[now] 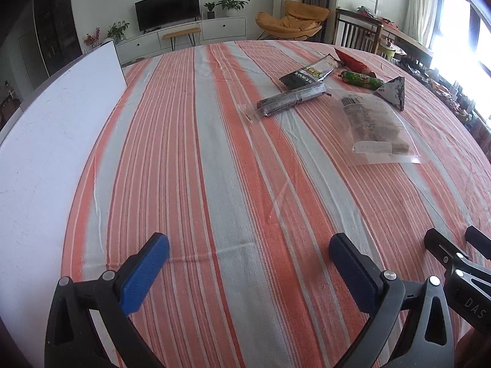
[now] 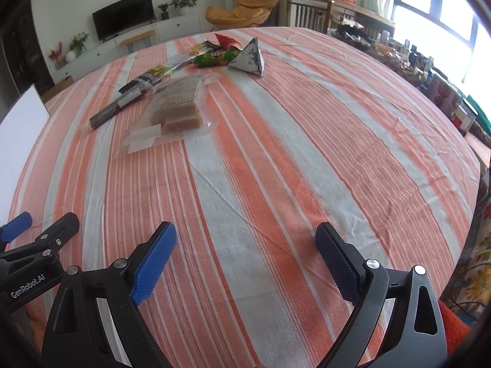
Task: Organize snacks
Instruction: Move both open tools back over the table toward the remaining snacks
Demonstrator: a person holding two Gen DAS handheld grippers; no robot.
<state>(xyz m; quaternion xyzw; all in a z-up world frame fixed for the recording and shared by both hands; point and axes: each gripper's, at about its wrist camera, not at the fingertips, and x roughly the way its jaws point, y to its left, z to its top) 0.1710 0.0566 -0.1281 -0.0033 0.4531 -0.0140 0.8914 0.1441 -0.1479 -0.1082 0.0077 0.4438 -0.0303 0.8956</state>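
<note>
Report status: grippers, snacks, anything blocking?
Left gripper open, empty. Right gripper open, empty. Snacks, including clear cookie bag, lie untouched on striped cloth. Nothing between grippers and snacks.

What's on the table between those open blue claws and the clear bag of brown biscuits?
Nothing: only bare striped tablecloth lies between the right gripper and the clear bag, seen in the right wrist view.
</note>
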